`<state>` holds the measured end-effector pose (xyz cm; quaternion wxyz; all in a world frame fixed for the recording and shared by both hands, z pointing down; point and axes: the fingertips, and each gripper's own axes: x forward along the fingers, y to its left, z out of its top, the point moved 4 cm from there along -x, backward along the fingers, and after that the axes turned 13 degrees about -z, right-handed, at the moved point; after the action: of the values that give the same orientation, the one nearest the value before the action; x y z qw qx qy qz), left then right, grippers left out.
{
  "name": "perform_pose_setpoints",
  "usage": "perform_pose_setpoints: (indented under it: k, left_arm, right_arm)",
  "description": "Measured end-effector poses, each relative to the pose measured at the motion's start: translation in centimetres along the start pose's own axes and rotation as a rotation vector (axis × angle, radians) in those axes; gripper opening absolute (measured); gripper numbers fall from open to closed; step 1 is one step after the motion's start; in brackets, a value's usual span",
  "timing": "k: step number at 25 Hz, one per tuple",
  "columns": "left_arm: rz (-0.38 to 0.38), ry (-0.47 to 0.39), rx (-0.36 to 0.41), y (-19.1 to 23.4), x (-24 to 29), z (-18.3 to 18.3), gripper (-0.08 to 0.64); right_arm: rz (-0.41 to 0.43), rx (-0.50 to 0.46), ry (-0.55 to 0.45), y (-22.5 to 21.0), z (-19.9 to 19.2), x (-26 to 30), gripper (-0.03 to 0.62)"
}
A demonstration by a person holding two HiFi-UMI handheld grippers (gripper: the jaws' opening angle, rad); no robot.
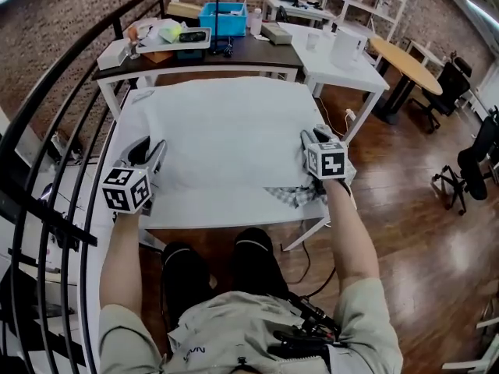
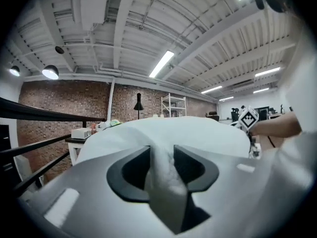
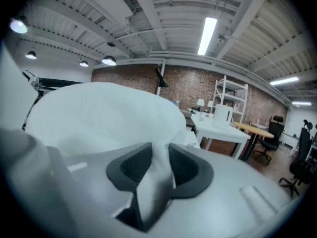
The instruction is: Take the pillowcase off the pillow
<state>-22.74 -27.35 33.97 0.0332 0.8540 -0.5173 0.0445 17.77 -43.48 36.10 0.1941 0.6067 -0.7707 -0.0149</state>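
From the head view, you had the pillow [image 1: 226,127] lying flat across the white table [image 1: 204,213], covering most of its top, the white pillowcase [image 1: 234,107] on it. Your left gripper [image 1: 157,151] sat at the table's near-left corner and your right gripper [image 1: 309,140] at its near-right corner, each nosed into the pillow's near edge. A bit of checked cloth [image 1: 295,196] poked out at the table's near edge, just under the right gripper. Past the table's far edge stood a dark desk [image 1: 195,54] with a blue bin [image 1: 223,19] on it. Over to the left gripper view: there it was, a fold of white pillowcase rising straight up between the jaws, the dark pads [image 2: 132,171] clenched against it on both sides, and the pillow swelled up over the table beyond. Then the right gripper view, and it was the same story: a pinch of pillowcase was clamped between the pads [image 3: 134,166], the jaws tight on the fabric, the white bulk of the pillow mounded up to the left above the table.
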Motion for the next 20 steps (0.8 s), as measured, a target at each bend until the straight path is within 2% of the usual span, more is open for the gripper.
perform_pose_setpoints:
  k: [2,5,6,7,9,11,13,16,18,20]
  left_arm:
    - [0.070,-0.018,0.055,-0.4,-1.5,-0.5,0.177]
    - [0.265,-0.157,0.198,-1.4,-5.6,1.9,0.170]
    - [0.295,-0.184,0.232,-1.9,-6.2,2.4,0.150]
    - [0.288,-0.178,0.255,-2.4,-5.9,2.3,0.129]
    - [0.192,-0.058,0.269,-3.5,-3.1,0.6,0.106]
    - [0.102,0.081,0.249,-4.1,0.2,-2.1,0.078]
    - [0.088,0.108,0.220,-4.0,1.2,-3.7,0.078]
    - [0.160,0.033,0.209,-3.6,-0.2,-2.1,0.082]
    - [0.218,-0.074,0.206,-4.5,-2.3,1.1,0.012]
    - [0.248,-0.210,0.191,-6.0,-4.5,4.6,0.006]
  right_arm:
    - [-0.040,-0.020,-0.060,-0.4,-0.2,-1.8,0.118]
    - [-0.119,-0.098,-0.304,0.5,3.8,-7.4,0.120]
    - [-0.105,-0.111,-0.377,1.7,5.0,-9.0,0.118]
    - [-0.072,-0.120,-0.423,3.2,5.6,-10.0,0.100]
    - [-0.005,-0.157,-0.408,6.2,4.6,-9.5,0.066]
    - [0.022,-0.213,-0.311,8.5,1.8,-7.5,0.035]
    - [0.031,-0.222,-0.254,9.6,-0.1,-6.4,0.021]
    - [0.030,-0.133,-0.249,8.6,1.0,-7.0,0.009]
    - [0.020,-0.032,-0.293,7.2,3.5,-8.8,0.005]
    - [0.017,0.086,-0.373,6.0,6.2,-11.4,0.005]
